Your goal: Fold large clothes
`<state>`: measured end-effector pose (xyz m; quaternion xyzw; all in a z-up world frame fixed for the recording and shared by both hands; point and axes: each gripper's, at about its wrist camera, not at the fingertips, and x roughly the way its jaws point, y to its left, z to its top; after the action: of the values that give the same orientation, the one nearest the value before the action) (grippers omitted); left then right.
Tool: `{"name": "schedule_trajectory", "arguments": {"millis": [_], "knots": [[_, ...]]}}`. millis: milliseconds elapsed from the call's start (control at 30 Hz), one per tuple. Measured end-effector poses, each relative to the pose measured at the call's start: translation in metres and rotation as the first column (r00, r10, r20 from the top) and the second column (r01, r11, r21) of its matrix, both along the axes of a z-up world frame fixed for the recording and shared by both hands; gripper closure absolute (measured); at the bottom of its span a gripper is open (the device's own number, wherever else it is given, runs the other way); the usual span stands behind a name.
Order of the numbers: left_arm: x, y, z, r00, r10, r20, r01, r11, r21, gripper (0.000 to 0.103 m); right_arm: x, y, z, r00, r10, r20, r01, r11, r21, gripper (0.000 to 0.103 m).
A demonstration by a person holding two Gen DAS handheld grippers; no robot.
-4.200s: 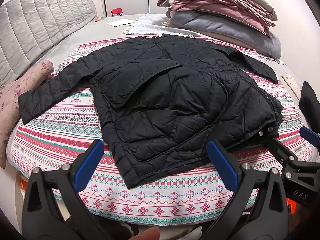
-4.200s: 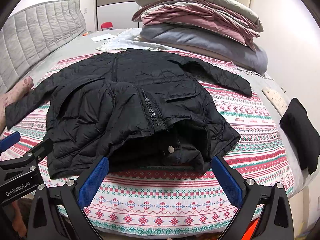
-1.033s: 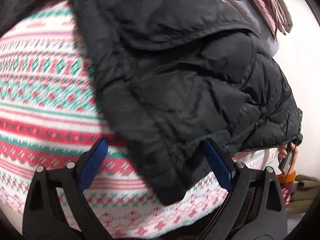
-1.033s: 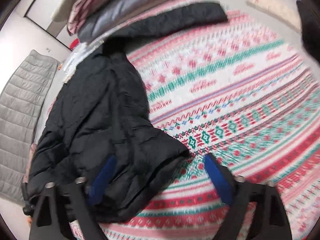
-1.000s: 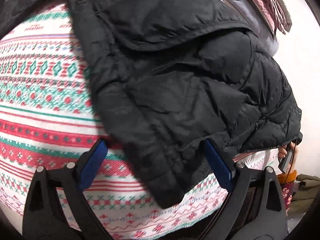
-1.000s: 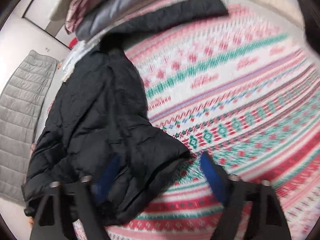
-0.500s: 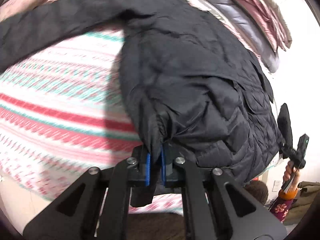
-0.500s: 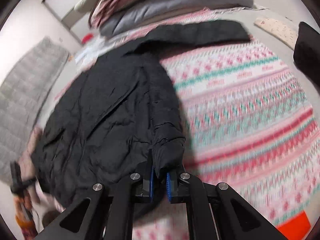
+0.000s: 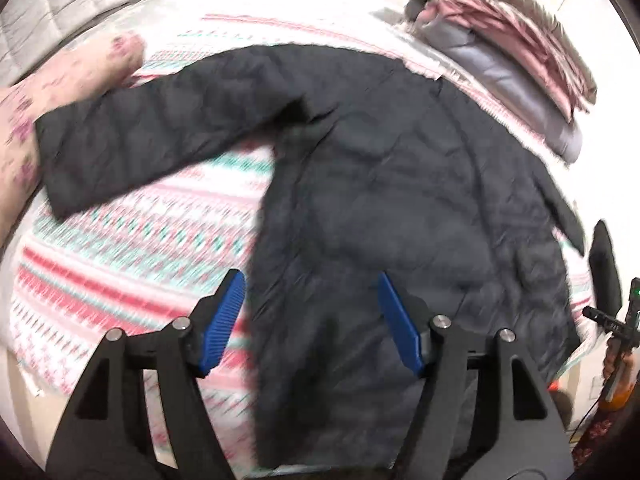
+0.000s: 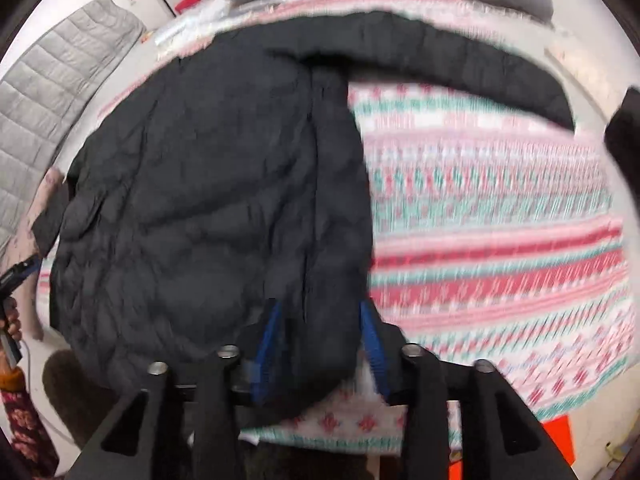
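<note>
A black quilted jacket point(image 9: 380, 184) lies spread flat on the patterned bedspread point(image 9: 120, 248), one sleeve stretched out to the left point(image 9: 140, 136). My left gripper point(image 9: 312, 320) is open above the jacket's hem, which hangs over the bed's front edge, and holds nothing. In the right wrist view the jacket point(image 10: 208, 200) fills the left half, its other sleeve point(image 10: 460, 60) reaching right. My right gripper point(image 10: 320, 344) is partly open with the jacket's hem corner lying between the blue pads, apparently loose.
A pile of folded pink, grey and beige bedding point(image 9: 512, 40) stands at the back right. A floral pink cloth point(image 9: 48, 92) lies at the left. A black item point(image 10: 624, 128) lies at the bed's right edge. A grey quilted headboard point(image 10: 48, 88) is at the left.
Both grippers were shut on the jacket's hem corners half a second ago. Now the left is open and the right has opened partway. The jacket lies spread out flatter than before.
</note>
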<state>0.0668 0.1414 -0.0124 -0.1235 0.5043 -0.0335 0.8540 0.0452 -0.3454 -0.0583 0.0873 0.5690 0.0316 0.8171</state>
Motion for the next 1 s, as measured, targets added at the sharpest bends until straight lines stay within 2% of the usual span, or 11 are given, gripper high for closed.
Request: {"name": "schedule_trajectory", "arguments": {"millis": [133,267,367,467,567,667,767,867,900,933,1000], "knots": [[0.021,-0.014,-0.014,0.992,-0.1,0.082,0.103,0.994,-0.043,0.034,0.032,0.013,0.025,0.995,-0.006,0.102,0.01,0.999,-0.033,0.04],[0.067,-0.043,-0.039,0.965,-0.231,0.127,0.232,0.973,0.011,0.034,0.063,0.043,0.037,0.971,-0.007,0.238,0.009,1.0,-0.004,0.034],[0.074,-0.06,-0.077,0.949,-0.314,0.033,0.311,0.947,0.076,0.034,0.089,0.072,0.006,0.961,0.061,0.269,-0.063,0.998,-0.003,0.032],[0.045,-0.052,-0.087,0.916,-0.385,0.113,0.374,0.921,0.104,0.033,0.095,0.086,-0.045,0.972,0.133,0.194,-0.121,0.99,-0.072,0.032],[0.013,-0.028,-0.084,0.89,-0.433,0.146,0.431,0.901,0.043,0.033,0.067,0.084,-0.068,0.903,0.222,0.368,-0.188,0.974,-0.127,0.029],[-0.005,-0.006,-0.074,0.888,-0.437,0.141,0.436,0.899,0.038,0.033,0.056,0.068,-0.067,0.901,0.213,0.378,-0.198,0.977,-0.078,0.029],[-0.008,0.023,-0.064,0.931,-0.34,0.132,0.331,0.94,0.081,0.027,0.063,0.067,-0.057,0.921,0.207,0.33,-0.195,0.978,-0.071,0.028],[0.001,0.077,-0.063,0.985,-0.087,0.15,0.073,0.992,0.101,0.023,0.077,0.077,-0.05,0.934,0.205,0.292,-0.191,0.978,-0.079,0.027],[0.002,0.094,-0.066,0.989,0.002,0.145,-0.016,0.996,0.09,0.023,0.081,0.081,-0.05,0.935,0.203,0.289,-0.188,0.979,-0.08,0.026],[0.006,0.118,-0.072,0.983,0.133,0.127,-0.143,0.987,0.073,0.023,0.088,0.086,-0.051,0.935,0.203,0.292,-0.187,0.979,-0.083,0.023],[0.007,0.159,-0.085,0.932,0.35,0.094,-0.354,0.935,0.029,0.023,0.079,0.096,-0.056,0.929,0.207,0.308,-0.186,0.978,-0.097,0.02]]}}
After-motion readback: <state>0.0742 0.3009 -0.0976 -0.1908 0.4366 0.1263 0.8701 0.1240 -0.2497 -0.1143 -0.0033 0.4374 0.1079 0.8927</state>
